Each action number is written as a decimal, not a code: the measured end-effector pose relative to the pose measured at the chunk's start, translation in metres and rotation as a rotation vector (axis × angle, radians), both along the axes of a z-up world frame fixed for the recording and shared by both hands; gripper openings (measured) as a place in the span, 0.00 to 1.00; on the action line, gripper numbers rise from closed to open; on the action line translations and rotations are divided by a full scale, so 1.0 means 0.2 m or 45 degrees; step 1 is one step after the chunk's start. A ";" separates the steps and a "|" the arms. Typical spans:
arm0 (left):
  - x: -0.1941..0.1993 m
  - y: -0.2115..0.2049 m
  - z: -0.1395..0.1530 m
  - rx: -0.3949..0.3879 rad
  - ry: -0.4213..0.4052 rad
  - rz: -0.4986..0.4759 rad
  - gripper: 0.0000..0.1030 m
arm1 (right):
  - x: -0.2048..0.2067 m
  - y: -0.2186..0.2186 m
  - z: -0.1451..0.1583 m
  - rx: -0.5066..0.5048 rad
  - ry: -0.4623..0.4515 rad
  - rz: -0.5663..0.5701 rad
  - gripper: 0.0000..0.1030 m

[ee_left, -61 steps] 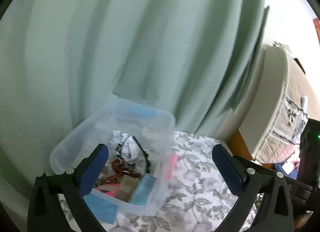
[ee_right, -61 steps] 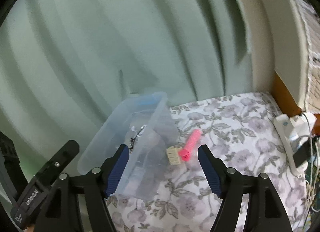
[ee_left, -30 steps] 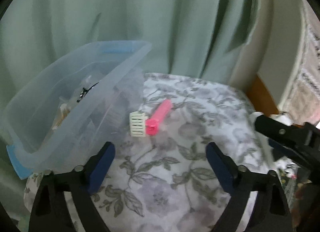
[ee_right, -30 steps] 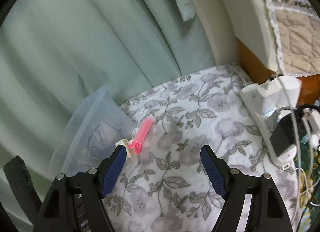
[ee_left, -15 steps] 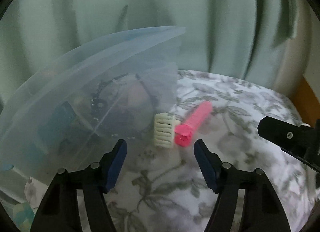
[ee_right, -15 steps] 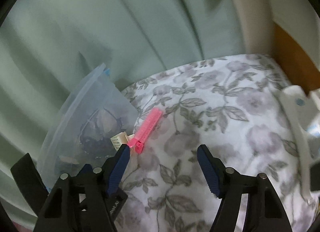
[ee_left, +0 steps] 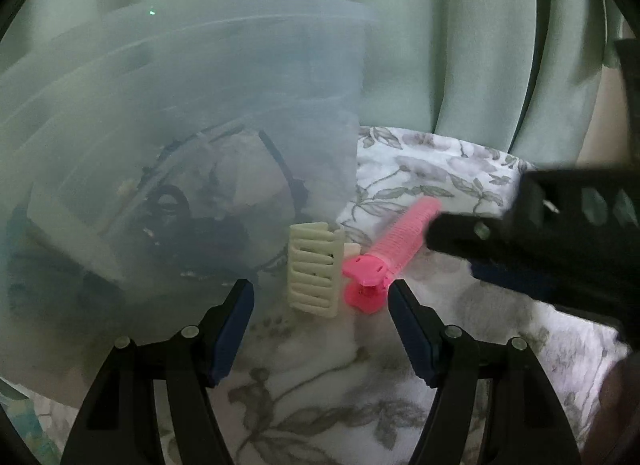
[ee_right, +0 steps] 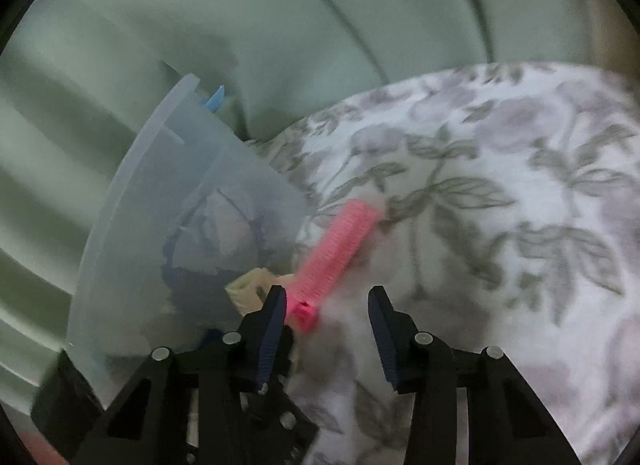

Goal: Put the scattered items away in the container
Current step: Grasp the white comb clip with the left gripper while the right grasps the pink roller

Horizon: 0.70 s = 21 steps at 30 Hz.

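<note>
Pale green curtain (ee_left: 440,37) fills the upper part of both views; below it lies a white cloth with a grey floral print (ee_right: 500,185), covering the work surface.

Container: a translucent plastic storage bin (ee_left: 180,125) occupies the left half of the left wrist view and the left centre of the right wrist view. Dark, tangled items show dimly through its wall; they cannot be identified. A blue latch (ee_right: 215,99) shows at its upper rim in the right wrist view.

Scattered items: a cream claw hair clip (ee_left: 316,269) lies on the cloth, touching or just beside the bin's near wall. A pink hair-roller clip (ee_left: 394,249) lies immediately right of it, its long body angled toward the upper right of the frame.

Left gripper (ee_left: 320,301): fingers spread apart and released, nothing pressed. The cream clip and the hinge end of the pink clip sit just beyond the fingertips, centred in the gap.

Right gripper (ee_right: 326,305): jaws closing, pads not yet in contact with anything. The hinge end of the pink clip lies between the fingertips, close to the left-hand finger (ee_right: 274,329). In the left wrist view this gripper enters from the right edge, blurred, beside the pink clip's far end.
</note>
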<state>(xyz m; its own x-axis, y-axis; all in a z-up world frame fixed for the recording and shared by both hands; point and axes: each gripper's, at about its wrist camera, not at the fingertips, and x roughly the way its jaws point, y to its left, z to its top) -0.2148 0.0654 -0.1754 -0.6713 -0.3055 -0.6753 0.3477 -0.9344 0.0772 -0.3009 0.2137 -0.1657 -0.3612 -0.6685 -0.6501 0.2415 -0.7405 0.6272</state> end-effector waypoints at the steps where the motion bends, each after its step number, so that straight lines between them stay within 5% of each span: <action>1: 0.00 0.00 0.00 0.006 0.001 -0.001 0.69 | -0.02 -0.01 -0.01 -0.020 -0.014 0.019 0.45; 15: -0.06 0.01 -0.06 0.039 -0.066 -0.028 0.69 | -0.24 -0.10 -0.17 -0.065 -0.165 0.074 0.47; 17: -0.07 0.01 -0.06 0.044 -0.072 -0.030 0.69 | -0.24 -0.11 -0.16 -0.051 -0.155 0.057 0.37; 21: -0.07 0.01 -0.07 0.050 -0.074 -0.031 0.69 | -0.23 -0.07 -0.16 -0.080 -0.131 -0.002 0.32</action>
